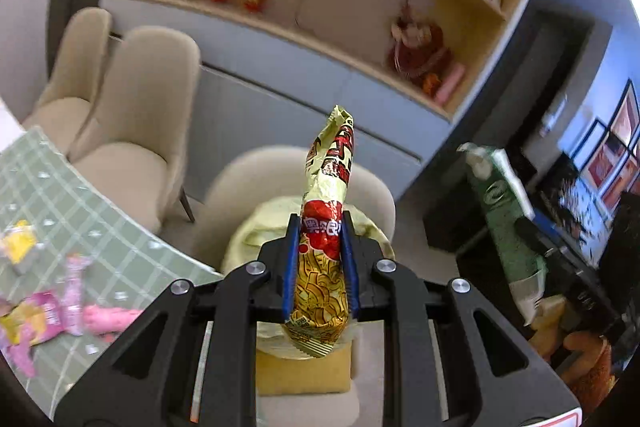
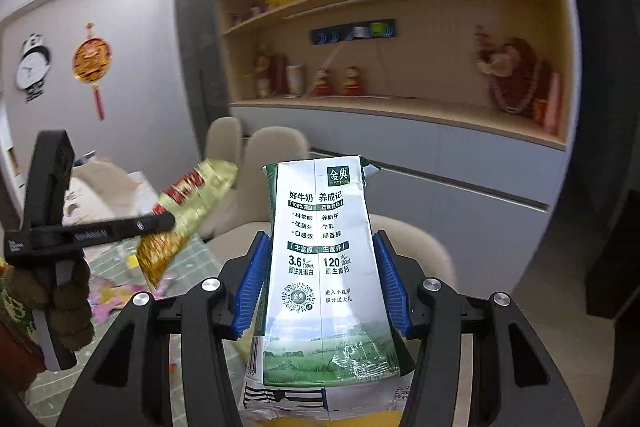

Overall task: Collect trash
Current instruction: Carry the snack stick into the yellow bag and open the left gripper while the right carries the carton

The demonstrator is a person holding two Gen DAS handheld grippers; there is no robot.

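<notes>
My left gripper [image 1: 319, 227] is shut on a yellow and red snack wrapper [image 1: 326, 223], held upright in the air above a beige chair. The same wrapper [image 2: 180, 219] and the left gripper [image 2: 166, 221] show at the left of the right wrist view. My right gripper [image 2: 320, 247] is shut on a white and green milk carton [image 2: 320, 267], held upright; the carton also shows at the right of the left wrist view [image 1: 508, 223]. Pink and yellow wrappers [image 1: 52, 311] lie on the green checked table [image 1: 60, 187] at the left.
Beige chairs [image 1: 132, 131] stand by the table, one below the left gripper with a yellow cushion [image 1: 304, 371] on it. A wooden shelf unit [image 2: 400, 39] with figurines and grey cabinets lines the back wall. A dark TV stand [image 1: 568, 255] is at the right.
</notes>
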